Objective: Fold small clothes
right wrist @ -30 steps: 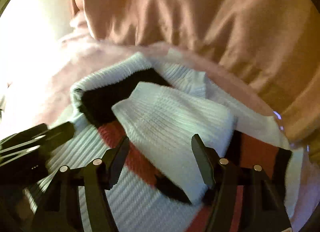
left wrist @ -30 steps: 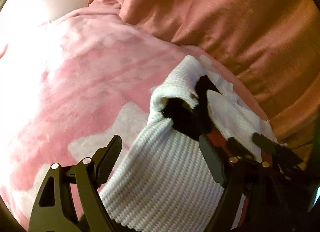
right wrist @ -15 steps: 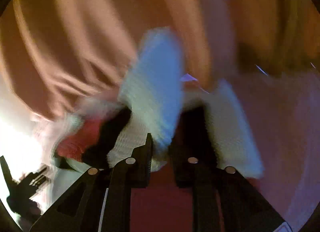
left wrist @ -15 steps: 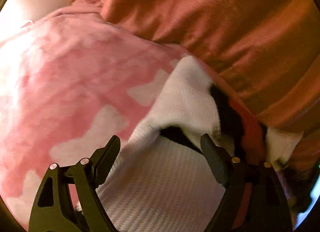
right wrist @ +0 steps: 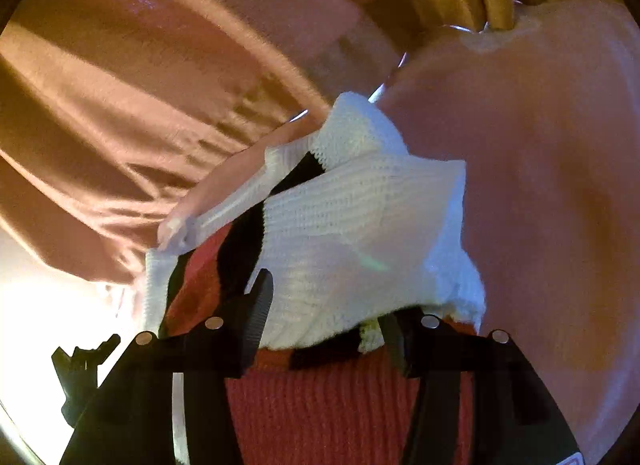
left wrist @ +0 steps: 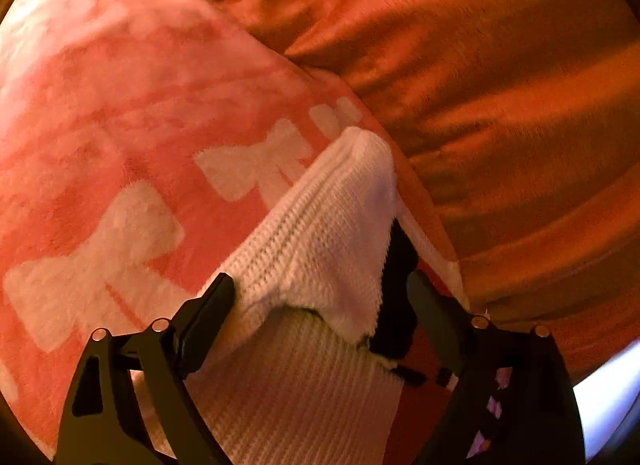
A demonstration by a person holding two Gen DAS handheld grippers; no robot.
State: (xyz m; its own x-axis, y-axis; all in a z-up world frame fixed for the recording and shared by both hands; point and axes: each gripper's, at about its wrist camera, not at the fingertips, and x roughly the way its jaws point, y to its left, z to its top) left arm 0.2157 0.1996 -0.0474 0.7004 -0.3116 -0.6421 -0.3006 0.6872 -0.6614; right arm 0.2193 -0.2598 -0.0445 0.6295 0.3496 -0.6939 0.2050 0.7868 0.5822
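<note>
I read the knit sweater [left wrist: 320, 233] as light, soft and floppy, a chunky ribbed white weave with black and red bands; it should sag wherever I let it hang and its fuzzy face ought to give the pads good bite, so I judge slipping unlikely but bunching easy. It lies on the pink bow-print blanket [left wrist: 132, 137] of a bed, its folded white corner pointing toward the orange cushion [left wrist: 500, 85] just beyond it. My left tongs [left wrist: 320, 301] stand wide with the white fold lying between them, the left pad brushing the knit but not clamped. My right tongs [right wrist: 324, 313] are opening, the folded-over white flap [right wrist: 360, 225] between them, and I see no pinch on it. I would take hold at a ribbed hem or a doubled edge, not mid-panel. Room is tight on the cushion side of the sweater; the blanket on the other side is open for spreading
</note>
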